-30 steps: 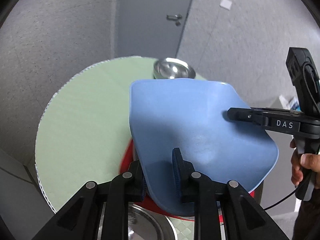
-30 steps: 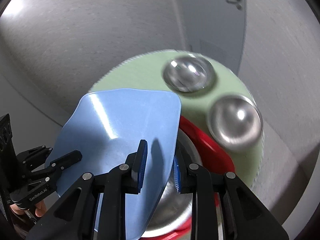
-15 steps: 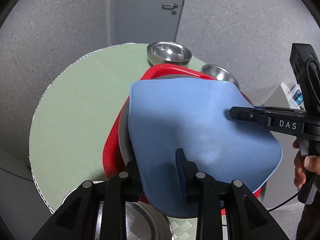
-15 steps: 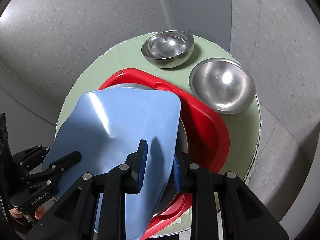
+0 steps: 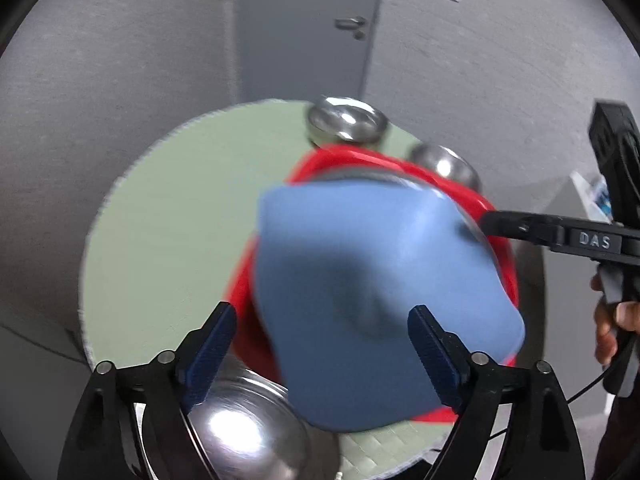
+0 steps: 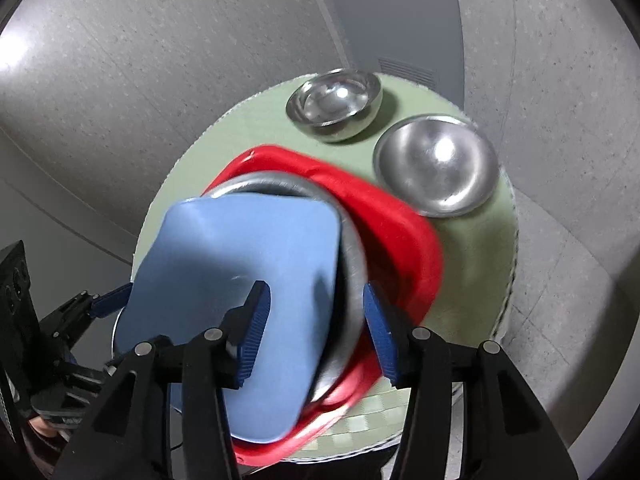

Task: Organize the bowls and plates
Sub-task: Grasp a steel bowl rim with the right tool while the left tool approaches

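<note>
A blue square plate (image 5: pixel 372 280) (image 6: pixel 248 272) lies on a steel plate (image 6: pixel 352 248), which lies on a red plate (image 5: pixel 352 160) (image 6: pixel 400 232) on the round green table (image 5: pixel 172 208) (image 6: pixel 472 248). My left gripper (image 5: pixel 324 348) is open, its fingers either side of the blue plate's near edge. My right gripper (image 6: pixel 316 328) is open over the plate's right edge; it also shows in the left wrist view (image 5: pixel 520 226). The image is blurred by motion.
Two steel bowls (image 6: pixel 336 100) (image 6: pixel 436 164) stand at the far side of the table, also in the left wrist view (image 5: pixel 346 124) (image 5: pixel 444 164). Another steel bowl (image 5: pixel 240 432) sits near the table's front-left edge. A grey door (image 5: pixel 304 28) is behind.
Both grippers have opened and let go of the blue plate, which has come down onto the steel and red plates. Both cameras have pulled back a little.
</note>
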`<action>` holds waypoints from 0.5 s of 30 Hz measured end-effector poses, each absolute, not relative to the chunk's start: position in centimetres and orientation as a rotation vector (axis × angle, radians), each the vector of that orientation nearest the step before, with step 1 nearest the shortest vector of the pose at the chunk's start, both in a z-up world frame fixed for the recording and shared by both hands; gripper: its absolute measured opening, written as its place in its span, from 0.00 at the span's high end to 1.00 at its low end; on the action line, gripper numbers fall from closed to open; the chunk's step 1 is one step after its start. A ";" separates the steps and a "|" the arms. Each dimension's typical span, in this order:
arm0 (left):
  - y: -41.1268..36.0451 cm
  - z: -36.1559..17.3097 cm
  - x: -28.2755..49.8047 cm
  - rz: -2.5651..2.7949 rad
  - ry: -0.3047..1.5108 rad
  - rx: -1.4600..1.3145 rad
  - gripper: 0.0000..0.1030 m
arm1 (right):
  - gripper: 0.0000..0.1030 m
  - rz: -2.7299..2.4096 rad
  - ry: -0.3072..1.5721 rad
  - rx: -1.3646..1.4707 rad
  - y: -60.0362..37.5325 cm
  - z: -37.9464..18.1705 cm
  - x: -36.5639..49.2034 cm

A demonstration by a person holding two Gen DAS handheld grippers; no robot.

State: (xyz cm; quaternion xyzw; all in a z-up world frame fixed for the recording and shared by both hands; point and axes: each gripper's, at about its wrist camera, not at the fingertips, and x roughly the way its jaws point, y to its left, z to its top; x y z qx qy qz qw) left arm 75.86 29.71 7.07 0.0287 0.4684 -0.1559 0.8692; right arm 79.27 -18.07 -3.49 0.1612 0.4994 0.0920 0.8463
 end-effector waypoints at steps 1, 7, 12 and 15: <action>29.8 7.6 76.5 -0.298 0.965 0.050 0.12 | 0.52 0.200 1.046 0.339 -18.6 -3.3 79.6; 26.9 11.5 83.1 -0.199 0.918 -0.051 0.07 | 0.48 0.247 0.998 0.318 -22.7 -1.5 84.9; 22.8 11.0 90.2 -0.168 1.014 -0.106 0.06 | 0.47 0.288 1.021 0.281 -24.8 -1.5 91.5; 20.5 9.2 94.6 -0.119 1.094 -0.098 0.06 | 0.46 0.306 1.056 0.275 -25.6 -2.6 95.7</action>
